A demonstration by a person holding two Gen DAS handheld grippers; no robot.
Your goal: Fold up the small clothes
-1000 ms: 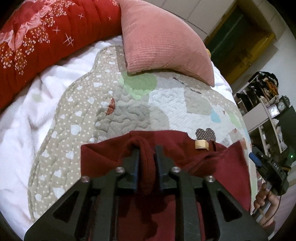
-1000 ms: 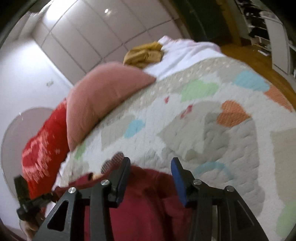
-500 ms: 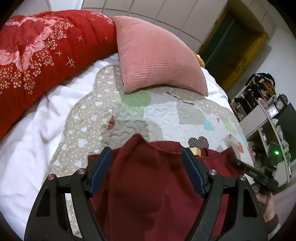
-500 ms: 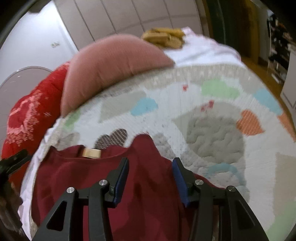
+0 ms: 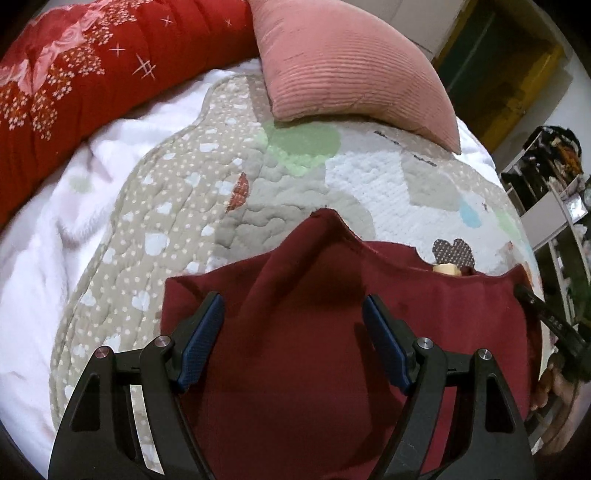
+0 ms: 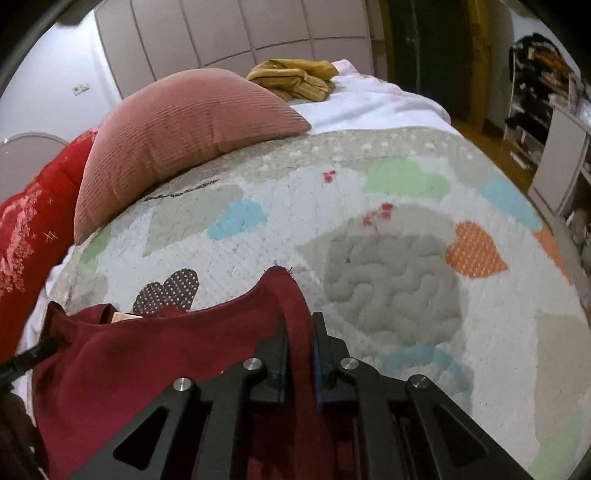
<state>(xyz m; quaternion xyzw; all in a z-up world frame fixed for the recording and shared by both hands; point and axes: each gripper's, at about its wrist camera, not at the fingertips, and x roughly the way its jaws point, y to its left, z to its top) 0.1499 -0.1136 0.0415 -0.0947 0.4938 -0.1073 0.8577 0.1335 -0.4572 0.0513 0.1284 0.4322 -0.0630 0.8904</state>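
Dark red garment: left corner released, right corner gripped.

The left gripper stands wide open over the dark red garment, its pads clear of the cloth. The garment lies on the quilt, near its front edge. The right gripper, having just closed, pinches the garment's raised right corner. Best practice: hold this pinch firm, re-grip the left corner, then fold with edges aligned.

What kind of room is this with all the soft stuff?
Most likely a bedroom. There is a bed spread with a patchwork quilt, a pink ribbed pillow near the padded headboard, and a red flowered comforter bunched along one side.
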